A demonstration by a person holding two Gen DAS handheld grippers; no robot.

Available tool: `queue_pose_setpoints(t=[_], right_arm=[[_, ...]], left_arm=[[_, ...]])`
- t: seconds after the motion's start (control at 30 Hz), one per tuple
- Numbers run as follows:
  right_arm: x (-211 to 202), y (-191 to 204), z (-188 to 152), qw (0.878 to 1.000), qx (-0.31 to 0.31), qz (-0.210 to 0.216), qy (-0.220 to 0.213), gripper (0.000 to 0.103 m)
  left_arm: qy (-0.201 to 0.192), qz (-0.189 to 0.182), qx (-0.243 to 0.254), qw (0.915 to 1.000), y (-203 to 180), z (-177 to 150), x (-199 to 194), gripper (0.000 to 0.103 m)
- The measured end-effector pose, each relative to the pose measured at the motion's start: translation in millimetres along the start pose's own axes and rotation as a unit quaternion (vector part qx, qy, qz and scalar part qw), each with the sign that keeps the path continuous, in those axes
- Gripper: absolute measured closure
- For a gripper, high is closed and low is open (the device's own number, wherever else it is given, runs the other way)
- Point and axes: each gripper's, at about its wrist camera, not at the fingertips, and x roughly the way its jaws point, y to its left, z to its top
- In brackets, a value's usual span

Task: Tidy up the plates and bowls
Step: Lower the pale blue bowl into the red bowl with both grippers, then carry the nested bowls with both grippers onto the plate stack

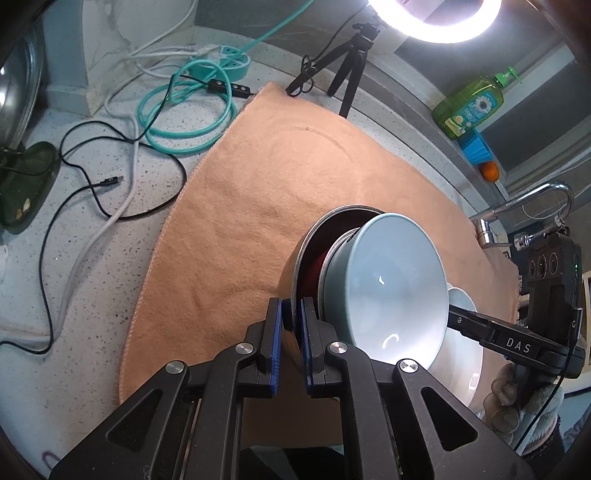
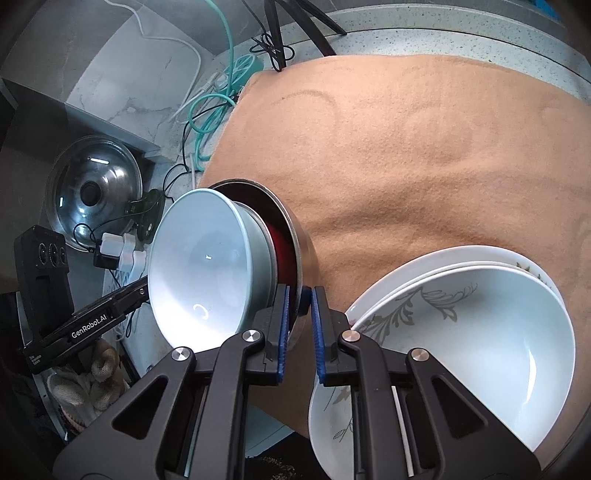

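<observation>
Between both tools' pads, the steel bowl [image 1: 295,295] rim is clamped; left tool [image 1: 291,314] and right tool [image 2: 299,306] grip it. Nested blue bowl [image 1: 388,288] looks slippery, fragile.

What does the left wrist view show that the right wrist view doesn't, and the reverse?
Only the left wrist view: ring light, soap bottle, faucet.
Only the right wrist view: glass lid; the white plates show in full here, only an edge in the left.
Both: the steel bowl holding the blue bowl, tilted over the orange cloth, with the left gripper and right gripper each shut on its rim.
</observation>
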Motion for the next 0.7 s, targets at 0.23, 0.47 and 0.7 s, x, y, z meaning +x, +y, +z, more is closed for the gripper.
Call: queue_pose_setpoints(t=[0.23, 0.47, 0.7], right_arm=[[-25, 0, -4, 1.0, -0.004, 0.005, -0.013, 0.091], [-59, -5, -16, 0.999, -0.003, 0.002, -0.032, 0.091], [-88, -19, -29, 0.999, 0.012, -0.004, -0.053, 0.091]], left_arm=[[-0.012, -0.008, 0.015, 0.9998, -15, -1, -17, 0.095], [-0.02, -0.022, 0.043, 0.9987, -42, -3, -29, 0.094], [-0.017, -0.037, 0.069, 0.9968, -68, -6, -31, 0.094]])
